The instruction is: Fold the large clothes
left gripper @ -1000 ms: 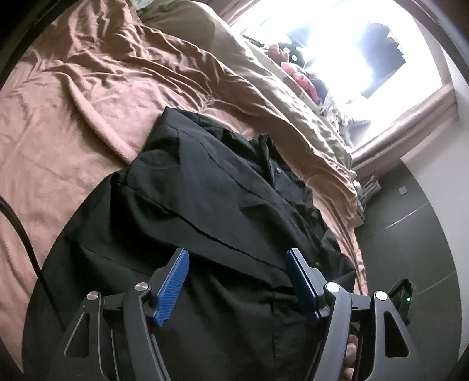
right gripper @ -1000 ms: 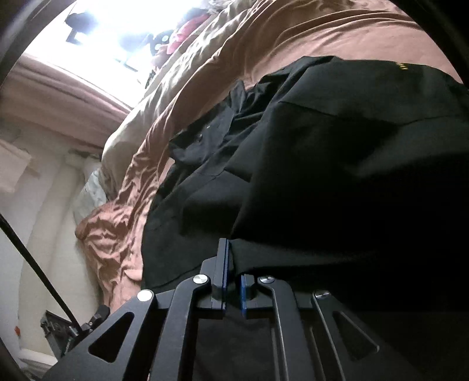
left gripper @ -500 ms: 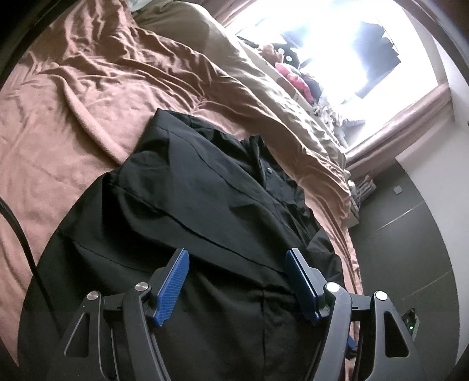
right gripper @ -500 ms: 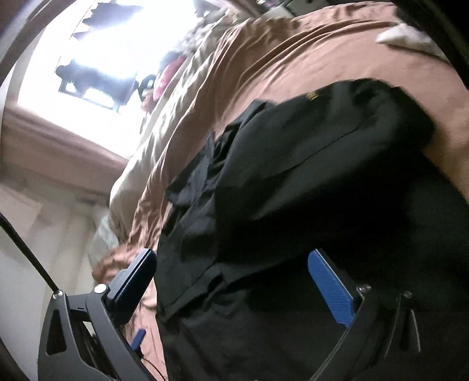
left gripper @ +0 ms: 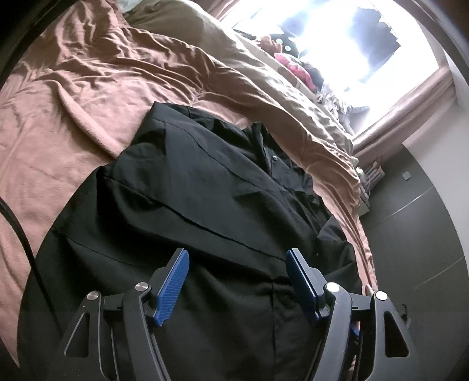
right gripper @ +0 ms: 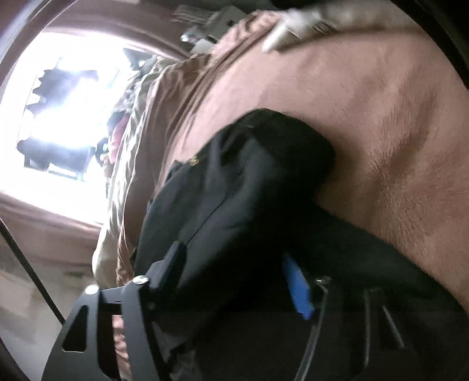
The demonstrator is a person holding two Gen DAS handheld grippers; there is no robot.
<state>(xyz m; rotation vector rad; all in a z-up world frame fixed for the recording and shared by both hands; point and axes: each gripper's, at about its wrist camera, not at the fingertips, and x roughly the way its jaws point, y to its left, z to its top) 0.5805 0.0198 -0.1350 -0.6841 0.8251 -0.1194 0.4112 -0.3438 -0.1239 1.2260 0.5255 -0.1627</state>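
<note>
A large black garment (left gripper: pixel 205 205) with a button placket lies partly folded on the brown bedspread (left gripper: pixel 58 123). My left gripper (left gripper: pixel 237 256) hovers just above the near part of the garment, open, with nothing between its blue pads (left gripper: pixel 173 281). The right wrist view is blurred and rolled. It shows a folded black bulge of the garment (right gripper: pixel 258 181) on the bedspread (right gripper: pixel 381 132). My right gripper (right gripper: pixel 234 263) sits low against that cloth with its jaws closing. Black cloth fills the gap between them, and the pads are still apart.
An olive-brown duvet (left gripper: pixel 263 76) runs along the far side of the bed under a glaring window (left gripper: pixel 337 38). Dark floor (left gripper: pixel 416 222) lies beyond the bed's right edge. A black cable (left gripper: pixel 17 222) crosses the left. A pale, blurred object (right gripper: pixel 302 23) rests on the bedspread far off.
My right gripper let go of the garment's edge, opened wide, then rolled and dropped lower against the cloth with its jaws narrower. The left gripper has stayed open over the garment.
</note>
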